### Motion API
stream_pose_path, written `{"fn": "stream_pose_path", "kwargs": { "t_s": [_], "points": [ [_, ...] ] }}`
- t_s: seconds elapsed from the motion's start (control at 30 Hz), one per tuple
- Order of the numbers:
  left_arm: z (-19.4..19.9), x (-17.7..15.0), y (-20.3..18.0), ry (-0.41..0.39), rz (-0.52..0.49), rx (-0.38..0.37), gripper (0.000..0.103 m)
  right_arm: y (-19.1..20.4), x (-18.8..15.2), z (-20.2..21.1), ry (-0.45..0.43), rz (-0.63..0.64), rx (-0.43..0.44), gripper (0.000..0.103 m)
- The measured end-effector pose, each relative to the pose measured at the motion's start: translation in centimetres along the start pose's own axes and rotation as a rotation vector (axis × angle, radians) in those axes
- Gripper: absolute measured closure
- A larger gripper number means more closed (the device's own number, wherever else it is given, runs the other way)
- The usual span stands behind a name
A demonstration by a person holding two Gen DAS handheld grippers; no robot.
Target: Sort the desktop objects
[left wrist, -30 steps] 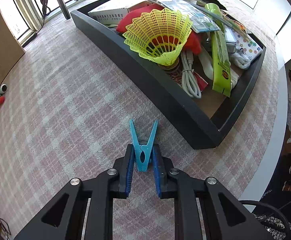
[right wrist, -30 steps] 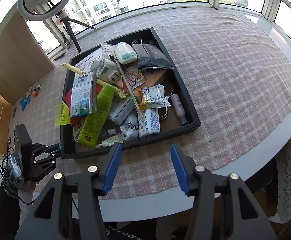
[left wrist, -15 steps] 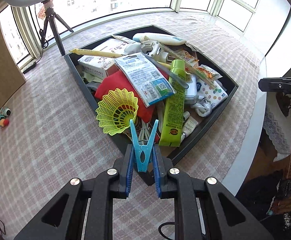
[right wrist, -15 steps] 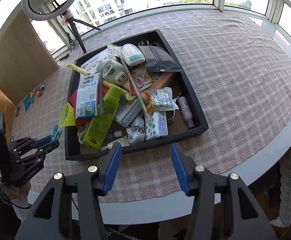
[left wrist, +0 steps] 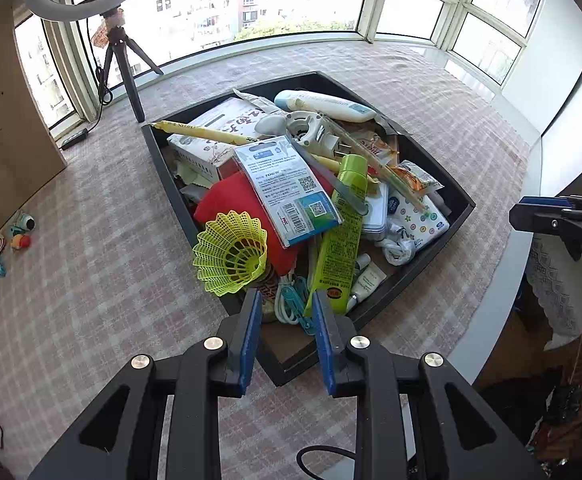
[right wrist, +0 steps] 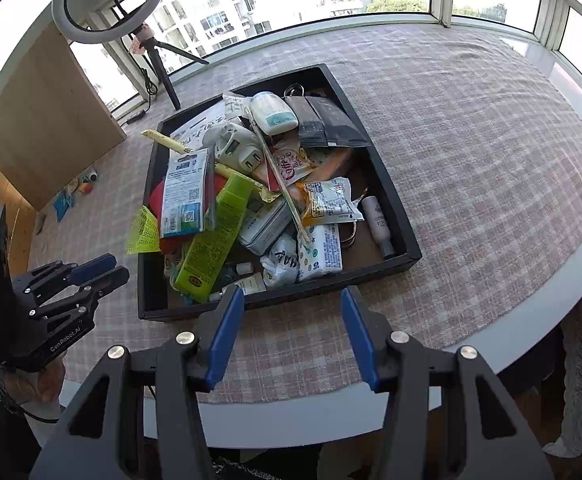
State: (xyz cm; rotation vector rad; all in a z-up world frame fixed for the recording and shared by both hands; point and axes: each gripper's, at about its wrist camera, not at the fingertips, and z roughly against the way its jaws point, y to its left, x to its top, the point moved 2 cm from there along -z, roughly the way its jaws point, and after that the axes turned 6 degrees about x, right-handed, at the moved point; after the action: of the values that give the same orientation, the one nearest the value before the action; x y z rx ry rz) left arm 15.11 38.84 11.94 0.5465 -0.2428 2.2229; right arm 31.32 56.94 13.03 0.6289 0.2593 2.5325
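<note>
A black tray point(left wrist: 175, 204) point(right wrist: 371, 270) piled with clutter sits on the checked cloth. A yellow shuttlecock point(left wrist: 231, 258) point(right wrist: 144, 232) and a green tube point(left wrist: 343, 240) point(right wrist: 211, 248) lie near its closest corner. My left gripper point(left wrist: 286, 300) point(right wrist: 107, 268) hovers over that corner, its jaws opening and nothing pressed between the pads. Below it a blue clothespin point(left wrist: 299, 306) lies in the tray on a white cable. My right gripper point(right wrist: 291, 294) point(left wrist: 531, 210) stands open and empty above the tray's front wall.
A ring light on a tripod point(left wrist: 125, 76) stands behind the tray by the windows. Small toys point(left wrist: 21, 236) lie on the cloth at far left beside a brown board point(right wrist: 51, 120). The table's white edge point(left wrist: 503, 280) curves along the right.
My left gripper rose and carried the blue clothespin over the tray corner, then opened; the clothespin now lies in the tray. The right gripper stayed where it was.
</note>
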Motion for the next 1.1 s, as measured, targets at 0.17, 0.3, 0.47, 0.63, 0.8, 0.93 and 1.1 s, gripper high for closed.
{"fn": "stream_pose_path", "kwargs": {
  "t_s": [0.17, 0.3, 0.47, 0.63, 0.8, 0.93, 1.1],
  "points": [
    [1.9, -0.6, 2.1, -0.020, 0.040, 0.034, 0.071, 2.0, 0.2, -0.2, 0.000, 0.020, 0.007, 0.053],
    [3.7, -1.5, 5.1, -0.040, 0.079, 0.066, 0.067, 4.7, 0.2, -0.5, -0.006, 0.038, 0.019, 0.053],
    [5.8, -3.0, 10.7, -0.057, 0.158, 0.118, 0.059, 9.7, 0.3, -1.7, -0.005, 0.088, 0.031, 0.053],
    [7.3, -5.4, 16.9, -0.055, 0.255, 0.169, 0.053, 15.5, 0.4, -3.6, -0.013, 0.128, 0.054, 0.053],
    [7.9, -8.7, 22.0, -0.050, 0.340, 0.230, 0.045, 21.6, 0.1, -5.9, -0.038, 0.187, 0.031, 0.053],
    [8.0, -11.6, 25.6, -0.037, 0.405, 0.266, 0.045, 25.5, -0.7, -8.1, -0.024, 0.213, 0.053, 0.052],
    [8.0, -14.4, 29.2, -0.027, 0.467, 0.274, 0.045, 29.2, -1.8, -11.1, 0.020, 0.242, 0.065, 0.052]
  ]
}}
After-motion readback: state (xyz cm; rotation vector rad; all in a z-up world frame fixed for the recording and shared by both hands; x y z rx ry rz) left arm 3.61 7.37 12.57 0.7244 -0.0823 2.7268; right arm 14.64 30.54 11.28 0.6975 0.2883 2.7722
